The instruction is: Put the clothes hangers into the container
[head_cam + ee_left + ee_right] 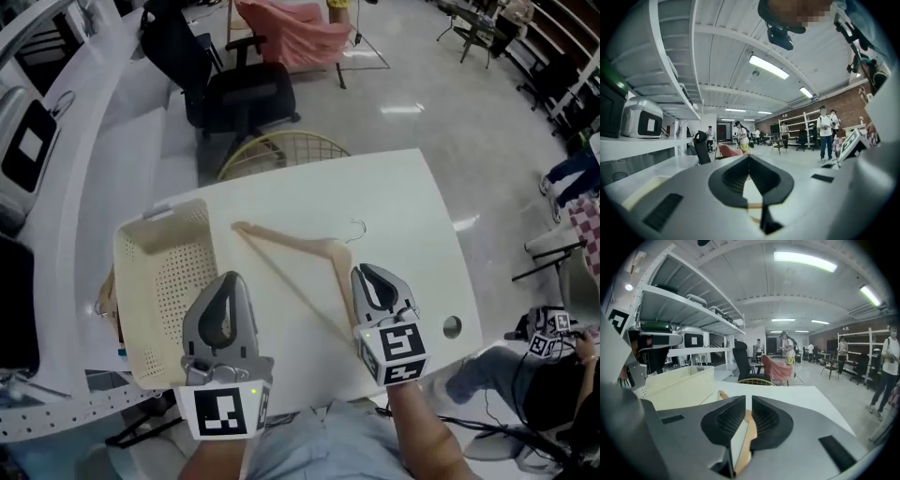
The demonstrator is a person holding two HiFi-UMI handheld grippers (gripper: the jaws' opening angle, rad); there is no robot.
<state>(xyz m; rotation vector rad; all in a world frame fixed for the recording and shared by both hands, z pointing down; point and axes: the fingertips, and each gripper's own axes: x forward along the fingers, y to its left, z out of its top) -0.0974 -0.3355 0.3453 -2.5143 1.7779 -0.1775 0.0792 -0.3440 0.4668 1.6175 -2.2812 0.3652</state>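
A wooden clothes hanger [300, 248] with a metal hook [356, 228] lies flat on the white table [403, 202]. To its left stands the cream perforated container [127, 272], and I see nothing inside it. My right gripper [364, 270] is shut, its tips just right of the hanger's right arm. In the right gripper view the hanger's wood [749, 432] shows below the narrow slit between the right gripper's [746, 399] jaws, not clamped. My left gripper [230, 278] hovers over the container's near right edge and is shut on nothing, as the left gripper view [749, 158] also shows.
A yellow wire chair [281, 150] and a black office chair [244, 94] stand beyond the table's far edge. The table has a round hole [452, 326] near its right corner. A white bench with appliances [28, 141] runs along the left. A seated person [553, 366] is at the right.
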